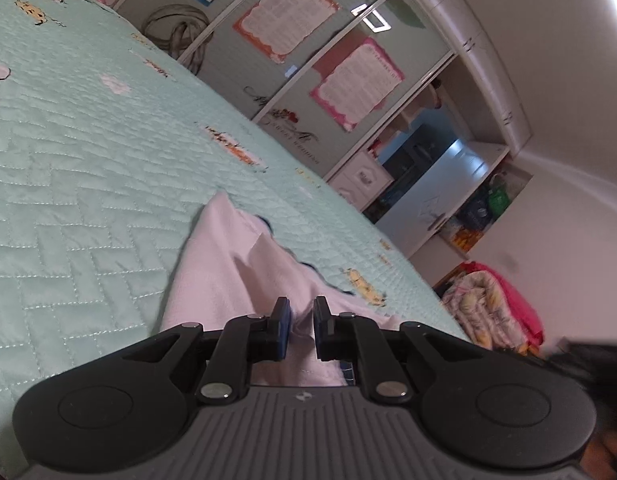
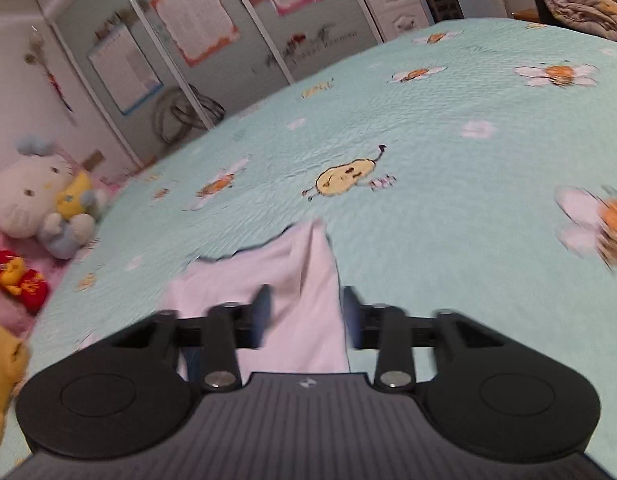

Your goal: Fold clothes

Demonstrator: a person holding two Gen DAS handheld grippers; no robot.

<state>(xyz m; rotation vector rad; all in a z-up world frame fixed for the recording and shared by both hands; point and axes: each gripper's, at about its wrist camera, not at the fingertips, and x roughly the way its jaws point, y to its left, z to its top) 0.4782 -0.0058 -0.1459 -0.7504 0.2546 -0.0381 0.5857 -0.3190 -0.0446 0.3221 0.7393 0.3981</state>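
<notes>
Fabric is the work item at this moment: a pale pink, soft woven garment (image 1: pixel 228 272) lies partly on the mint-green quilted bedspread (image 1: pixel 88 160), which is printed with bees and flowers.

1. Left gripper (image 1: pixel 301 326). You have its jaws nearly closed, with a bunched ridge of the pale garment pinched between the blue pads. From that pinch the cloth rises in a tented fold and runs forward to a pointed corner on the bedspread. Judgement: holding at an edge keeps the cloth taut enough to be carried over as one layer.

2. Right gripper (image 2: pixel 304 312). Its jaws stand wide apart. The garment (image 2: pixel 284 280) passes between them and forward to a second raised corner, but the view is motion-blurred and neither pad visibly presses the cloth. Treat this side as not gripping.

3. Position. The garment lies directly ahead of and under both grippers, at the near part of the bed. The far bedspread beyond it is bare, which gives room to lay a fold flat.

4. Stage. Whether this fold is opening or closing cannot be settled from these views.
</notes>
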